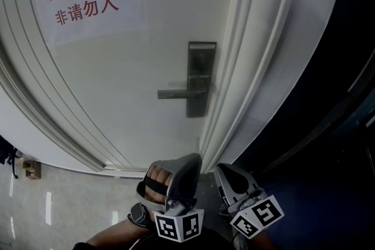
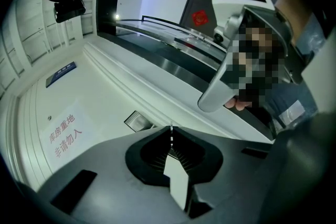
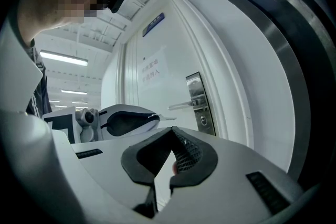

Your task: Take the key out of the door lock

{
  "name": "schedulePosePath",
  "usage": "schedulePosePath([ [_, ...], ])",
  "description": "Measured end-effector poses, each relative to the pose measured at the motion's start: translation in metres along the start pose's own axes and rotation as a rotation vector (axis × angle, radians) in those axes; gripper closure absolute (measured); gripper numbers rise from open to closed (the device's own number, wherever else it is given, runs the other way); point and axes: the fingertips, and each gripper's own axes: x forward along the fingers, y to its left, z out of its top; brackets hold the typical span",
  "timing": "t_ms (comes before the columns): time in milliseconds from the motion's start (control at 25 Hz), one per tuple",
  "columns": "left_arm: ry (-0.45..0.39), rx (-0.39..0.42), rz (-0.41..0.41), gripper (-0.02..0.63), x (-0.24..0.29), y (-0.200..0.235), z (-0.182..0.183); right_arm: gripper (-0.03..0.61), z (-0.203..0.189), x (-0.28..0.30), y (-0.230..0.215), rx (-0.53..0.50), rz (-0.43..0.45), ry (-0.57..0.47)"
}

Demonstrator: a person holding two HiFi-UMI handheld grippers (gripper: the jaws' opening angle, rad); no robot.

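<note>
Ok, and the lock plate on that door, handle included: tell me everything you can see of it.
The lock plate is a tall, narrow rectangle of dull grey metal, upright on the white door near its right edge. A matching lever handle sticks out level to the left. The right gripper view shows a round keyhole cylinder below the lever; whether anything sits in it cannot be told. Nothing touches the plate or lever.

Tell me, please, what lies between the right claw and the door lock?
Nothing: the right gripper view shows only bare door between the right claw and the lock.
</note>
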Motion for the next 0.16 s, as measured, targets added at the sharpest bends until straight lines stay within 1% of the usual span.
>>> schedulePosePath([
  [160,-0.003,0.002,-0.002,0.604,0.0015,0.0008,-0.0013,0.565,-0.0006,0.0012,-0.0007,0.001,-0.003,0.0],
])
